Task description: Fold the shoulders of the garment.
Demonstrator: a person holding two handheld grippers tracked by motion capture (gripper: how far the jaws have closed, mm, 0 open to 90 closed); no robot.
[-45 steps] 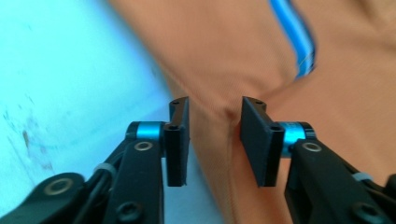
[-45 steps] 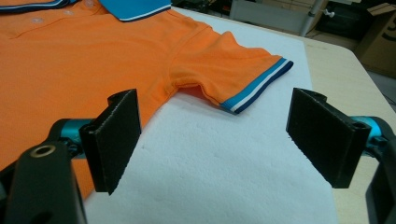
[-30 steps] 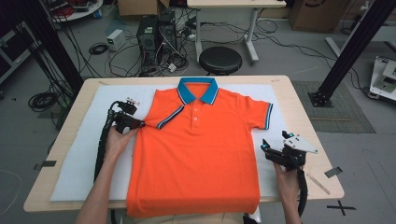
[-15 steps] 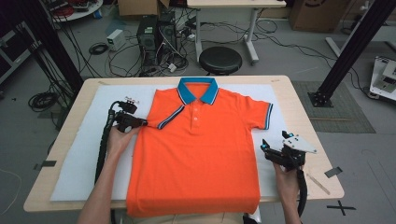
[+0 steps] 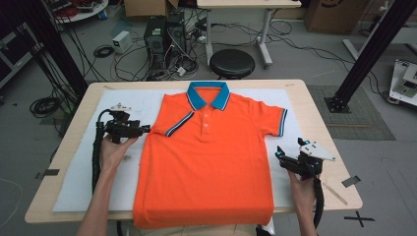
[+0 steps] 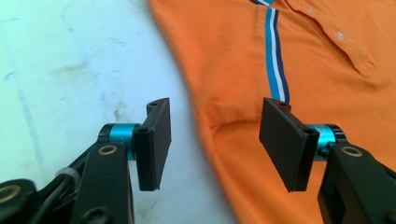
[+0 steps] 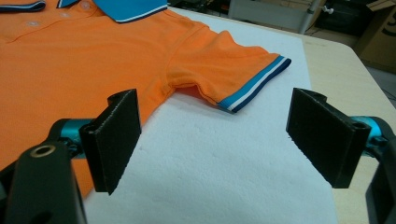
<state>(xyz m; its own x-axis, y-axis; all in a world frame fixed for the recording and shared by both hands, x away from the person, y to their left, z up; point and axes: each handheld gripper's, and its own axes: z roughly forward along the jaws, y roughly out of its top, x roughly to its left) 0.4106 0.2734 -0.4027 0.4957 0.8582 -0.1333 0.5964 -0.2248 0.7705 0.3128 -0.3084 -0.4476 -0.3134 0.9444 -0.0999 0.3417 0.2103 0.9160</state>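
While the orange polo shirt [image 5: 206, 162] lies flat, left gripper [image 5: 146, 130] and right gripper [image 5: 278, 153] both gape apart, probably not touching it.

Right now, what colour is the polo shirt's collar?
Blue collar with a thin white edge, clearest in the high view.

high view: fixed above the near edge, faces forward and down; far enough to take in the whole table [image 5: 314, 105], floor clutter beyond
left gripper view: rides the left gripper [image 6: 215, 140], low and close, faces the polo shirt [image 6: 317, 60] at its left armpit edge
right gripper view: rides the right gripper [image 7: 212, 140], low over the white mat [image 7: 210, 158], faces far-left toward the right sleeve [image 7: 247, 70]
shared: both gripper views and high view all catch the shirt and mat
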